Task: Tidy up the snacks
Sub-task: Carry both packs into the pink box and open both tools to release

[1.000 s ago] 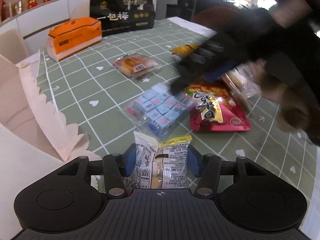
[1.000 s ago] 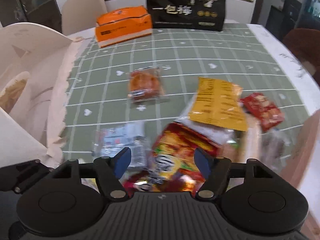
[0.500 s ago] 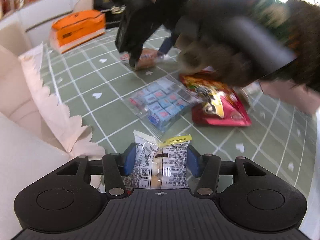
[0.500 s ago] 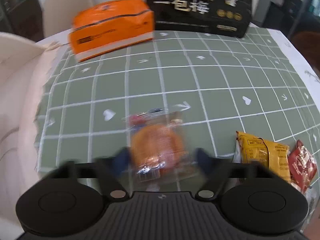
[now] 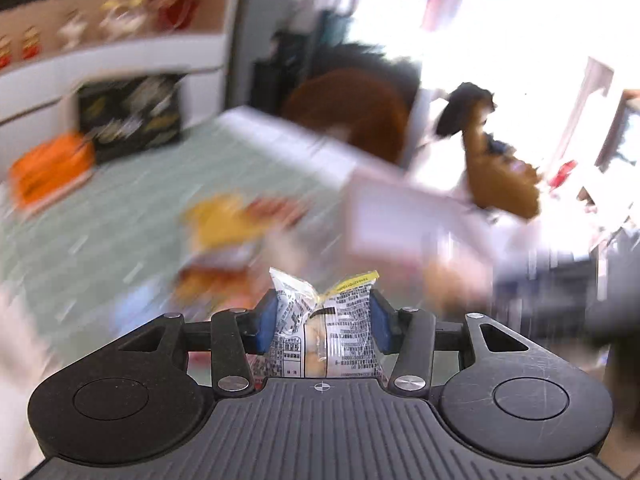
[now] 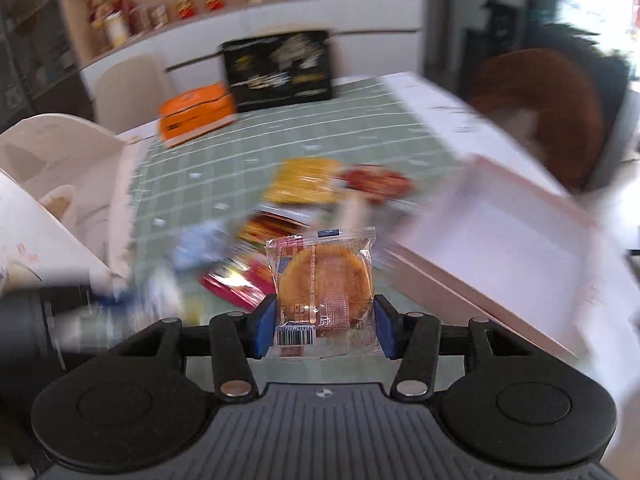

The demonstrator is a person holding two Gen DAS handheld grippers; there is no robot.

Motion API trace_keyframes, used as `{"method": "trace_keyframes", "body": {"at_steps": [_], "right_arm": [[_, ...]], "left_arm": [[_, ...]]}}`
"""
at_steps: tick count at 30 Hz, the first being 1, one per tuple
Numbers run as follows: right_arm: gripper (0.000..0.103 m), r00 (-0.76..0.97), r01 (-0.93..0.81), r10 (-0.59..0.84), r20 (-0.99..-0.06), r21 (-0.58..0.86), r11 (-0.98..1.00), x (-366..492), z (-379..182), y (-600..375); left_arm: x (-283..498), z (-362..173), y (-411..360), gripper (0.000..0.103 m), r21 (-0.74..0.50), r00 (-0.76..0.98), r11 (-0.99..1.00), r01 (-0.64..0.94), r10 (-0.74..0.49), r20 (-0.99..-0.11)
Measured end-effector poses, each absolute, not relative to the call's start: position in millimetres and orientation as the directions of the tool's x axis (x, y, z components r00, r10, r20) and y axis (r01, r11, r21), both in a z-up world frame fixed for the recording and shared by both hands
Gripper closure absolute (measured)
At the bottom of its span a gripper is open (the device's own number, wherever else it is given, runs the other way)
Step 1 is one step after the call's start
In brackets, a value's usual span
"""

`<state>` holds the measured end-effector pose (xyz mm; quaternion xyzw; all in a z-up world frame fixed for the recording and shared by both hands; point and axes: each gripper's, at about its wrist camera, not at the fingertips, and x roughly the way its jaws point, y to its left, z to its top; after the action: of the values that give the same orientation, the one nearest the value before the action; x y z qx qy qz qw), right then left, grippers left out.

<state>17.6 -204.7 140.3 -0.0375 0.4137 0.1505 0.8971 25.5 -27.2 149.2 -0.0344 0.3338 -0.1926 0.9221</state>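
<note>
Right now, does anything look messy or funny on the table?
Yes. Loose snacks lie jumbled and overlapping on the green tablecloth: a yellow packet, a red packet and a red-and-yellow bag, none in the pink box. The right tongs grip a wrapped round cake; the left tongs squeeze a crumpled printed packet.

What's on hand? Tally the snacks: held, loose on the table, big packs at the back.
Held: 2 (white printed packet, round cake packet)
Loose: 4 (yellow packet, small red packet, large red bag, blurred blue bag)
Big packs at back: 2 (orange pack, black pack)
Total: 8
</note>
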Motion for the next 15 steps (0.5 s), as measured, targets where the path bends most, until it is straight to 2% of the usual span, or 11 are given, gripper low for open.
{"method": "trace_keyframes", "body": {"at_steps": [2, 4, 5, 7, 9, 12, 15], "right_arm": [[0.053, 0.634, -0.245, 0.205, -0.746, 0.058, 0.968, 2.0, 139.1, -235.7], [0.053, 0.638, -0.184, 0.179, -0.749, 0.077, 0.98, -2.8, 134.5, -258.0], [0.053, 0.639, -0.154, 0.167, -0.751, 0.088, 0.984, -6.1, 131.4, -267.7], [0.053, 0.642, -0.112, 0.16, -0.75, 0.115, 0.987, -12.1, 125.2, -284.2], [0.053, 0.653, -0.073, 0.145, -0.743, 0.129, 0.989, -16.8, 121.6, -298.7], [0.053, 0.668, -0.024, 0.125, -0.734, 0.146, 0.989, -12.5, 122.3, -315.1], [0.053, 0.679, -0.002, 0.127, -0.723, 0.172, 0.985, 19.4, 130.9, -321.6]], "left_arm": [[61.0, 169.8, -59.6, 0.05, -0.235, 0.703, 0.9, 0.368, -0.434, -0.564], [110.2, 173.5, -87.9, 0.049, -0.369, 0.672, 0.853, 0.369, -0.519, -0.528], [132.1, 166.7, -104.8, 0.05, -0.377, 0.645, 0.852, 0.363, -0.522, -0.558], [161.2, 148.0, -139.0, 0.05, -0.292, 0.59, 0.867, 0.405, -0.491, -0.641], [168.3, 135.5, -146.9, 0.049, -0.281, 0.597, 0.872, 0.401, -0.482, -0.641], [154.2, 121.9, -122.5, 0.049, -0.396, 0.626, 0.86, 0.322, -0.507, -0.592], [145.4, 107.3, -103.7, 0.049, -0.397, 0.599, 0.849, 0.348, -0.527, -0.602]]}}
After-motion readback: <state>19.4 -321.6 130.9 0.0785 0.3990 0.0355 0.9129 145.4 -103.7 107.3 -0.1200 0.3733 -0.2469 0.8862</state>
